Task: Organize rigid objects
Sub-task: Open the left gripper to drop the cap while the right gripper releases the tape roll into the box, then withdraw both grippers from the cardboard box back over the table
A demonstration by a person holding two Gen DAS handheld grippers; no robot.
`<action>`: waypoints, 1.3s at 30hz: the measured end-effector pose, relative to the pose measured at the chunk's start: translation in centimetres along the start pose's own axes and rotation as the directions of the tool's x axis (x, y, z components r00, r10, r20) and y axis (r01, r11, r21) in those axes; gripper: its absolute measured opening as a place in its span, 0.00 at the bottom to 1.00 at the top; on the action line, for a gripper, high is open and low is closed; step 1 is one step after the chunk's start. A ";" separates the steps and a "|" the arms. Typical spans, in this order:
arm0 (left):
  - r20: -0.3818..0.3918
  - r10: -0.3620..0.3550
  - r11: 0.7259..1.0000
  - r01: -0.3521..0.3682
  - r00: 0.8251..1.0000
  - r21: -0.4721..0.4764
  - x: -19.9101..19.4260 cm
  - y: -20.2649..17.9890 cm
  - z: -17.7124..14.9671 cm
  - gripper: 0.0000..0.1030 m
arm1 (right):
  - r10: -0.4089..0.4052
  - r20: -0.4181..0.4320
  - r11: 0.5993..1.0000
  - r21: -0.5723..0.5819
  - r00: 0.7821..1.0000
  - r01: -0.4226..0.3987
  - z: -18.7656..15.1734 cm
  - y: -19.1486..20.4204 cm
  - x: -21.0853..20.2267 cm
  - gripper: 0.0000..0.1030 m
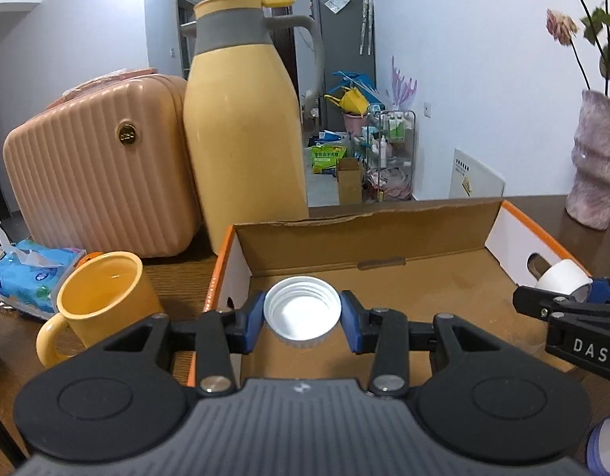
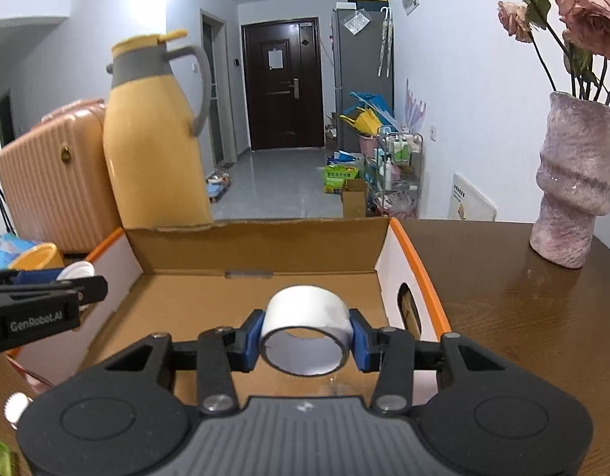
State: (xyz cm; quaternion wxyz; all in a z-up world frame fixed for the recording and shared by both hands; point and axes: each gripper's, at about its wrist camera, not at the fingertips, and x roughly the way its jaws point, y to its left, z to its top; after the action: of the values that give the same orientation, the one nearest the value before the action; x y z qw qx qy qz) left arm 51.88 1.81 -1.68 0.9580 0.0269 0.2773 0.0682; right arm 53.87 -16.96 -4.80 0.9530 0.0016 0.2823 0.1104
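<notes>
Threads ring the inside of the white cap (image 1: 302,311) your left gripper (image 1: 302,313) clamps above the cardboard box (image 1: 368,238); your right gripper (image 2: 305,337) pinches a white tape roll (image 2: 307,327) (hollow core facing you) there too.

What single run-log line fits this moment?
left tool: grips white cap | right tool: grips tape roll | both over cardboard box

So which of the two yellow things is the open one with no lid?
The yellow mug, left of the cardboard box: its top is open and you can see inside. The tall yellow jug behind it has its lid shut.
</notes>
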 end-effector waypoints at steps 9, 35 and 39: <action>0.068 0.015 0.998 -0.012 0.998 -0.056 -1.3 0.8 0.2 1.00 | -0.086 -0.006 0.996 -0.017 0.996 0.086 0.0 0.0 -0.1 1.00; 0.114 0.025 0.992 -0.010 0.993 -0.129 -6.9 3.4 0.5 1.00 | -0.034 0.101 0.998 -0.056 0.994 0.039 0.6 0.5 -7.9 1.00; 0.125 0.026 0.991 -0.009 0.992 -0.131 -8.5 4.2 -0.6 1.00 | -0.016 0.120 0.998 -0.065 0.993 0.024 0.0 0.5 -9.9 1.00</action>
State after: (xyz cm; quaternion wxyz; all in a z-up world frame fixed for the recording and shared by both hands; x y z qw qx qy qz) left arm 43.93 4.75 2.71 0.9727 -0.0287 0.2110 0.0927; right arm 45.73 -18.60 0.53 0.9687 -0.0263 0.2209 0.1097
